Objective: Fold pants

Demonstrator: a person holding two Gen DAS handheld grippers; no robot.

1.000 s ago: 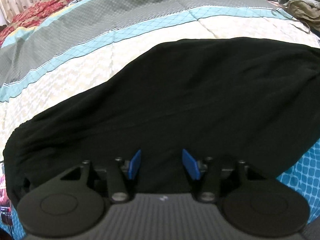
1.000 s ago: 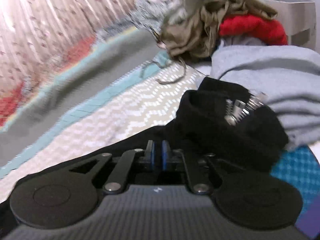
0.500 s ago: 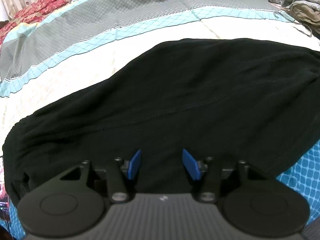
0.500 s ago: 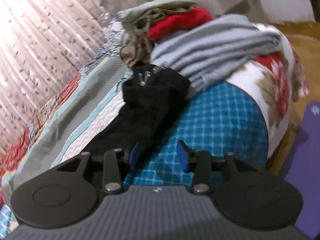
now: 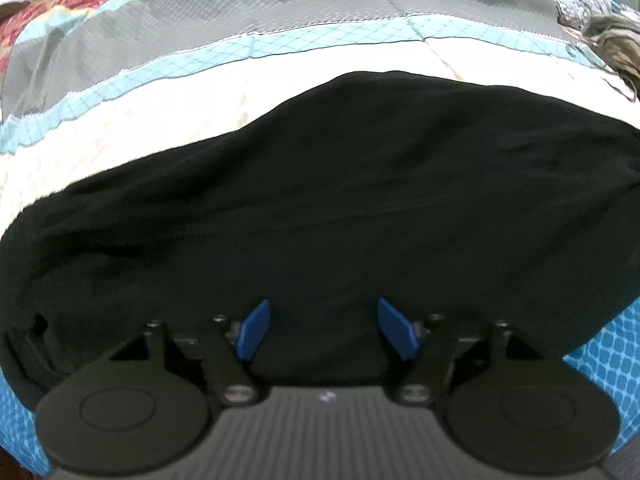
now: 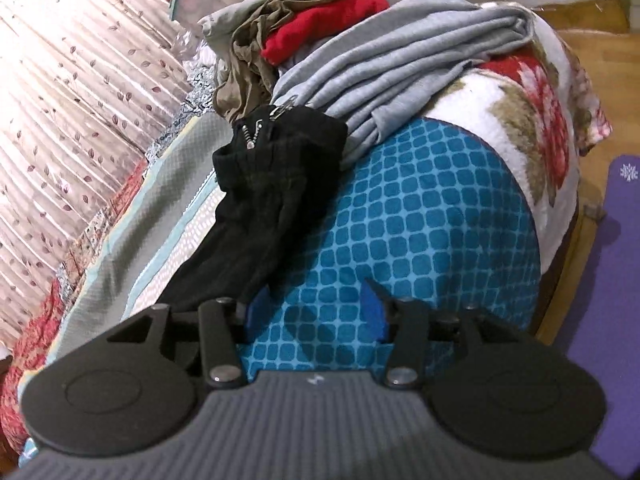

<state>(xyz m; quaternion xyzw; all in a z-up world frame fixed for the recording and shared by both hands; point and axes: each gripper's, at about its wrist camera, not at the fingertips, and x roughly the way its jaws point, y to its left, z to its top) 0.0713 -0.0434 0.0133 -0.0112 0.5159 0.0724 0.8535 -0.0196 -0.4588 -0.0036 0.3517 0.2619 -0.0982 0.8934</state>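
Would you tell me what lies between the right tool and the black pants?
Only bare blue-checked bedcover separates the right tool from the black pants, in the right wrist view.

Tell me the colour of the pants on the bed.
Black pants, best seen in the left wrist view.

The bed (image 6: pixel 432 216) wore a striped quilt (image 5: pixel 280 20); black pants (image 5: pixel 320 200) lay across it, with a heap of clothes (image 6: pixel 360 48) just beyond the pants' zipper end.
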